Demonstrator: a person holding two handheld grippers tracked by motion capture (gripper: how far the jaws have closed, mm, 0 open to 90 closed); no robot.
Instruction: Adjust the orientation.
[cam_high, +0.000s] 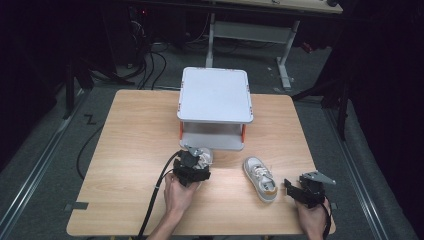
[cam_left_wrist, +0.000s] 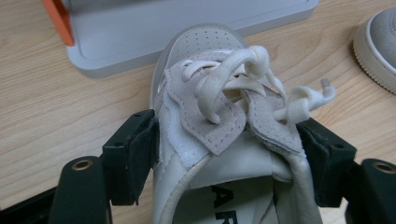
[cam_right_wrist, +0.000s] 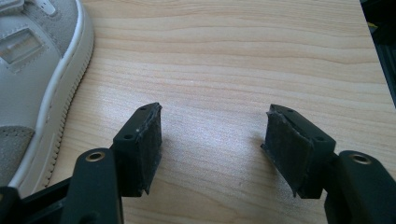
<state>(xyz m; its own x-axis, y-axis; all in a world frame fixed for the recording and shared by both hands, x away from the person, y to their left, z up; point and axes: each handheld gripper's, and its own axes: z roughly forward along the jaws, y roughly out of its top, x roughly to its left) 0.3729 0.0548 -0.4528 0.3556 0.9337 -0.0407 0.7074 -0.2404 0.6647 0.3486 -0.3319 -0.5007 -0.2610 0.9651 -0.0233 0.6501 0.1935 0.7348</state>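
Observation:
A white lace-up sneaker lies on the wooden table, its toe toward the grey two-tier stand. My left gripper is shut on this sneaker, one jaw pad against each side near the tongue. In the high view the left gripper covers most of that sneaker, just in front of the stand's lower tray. A second white sneaker lies to the right, sole down. My right gripper stands open beside it, at the table's right front. Bare wood lies between the jaws of the right gripper.
The stand has orange posts and a flat top shelf. The second sneaker lies close to the left of the right jaws. The table's right edge runs near the right hand. Cables and a desk frame lie beyond the table.

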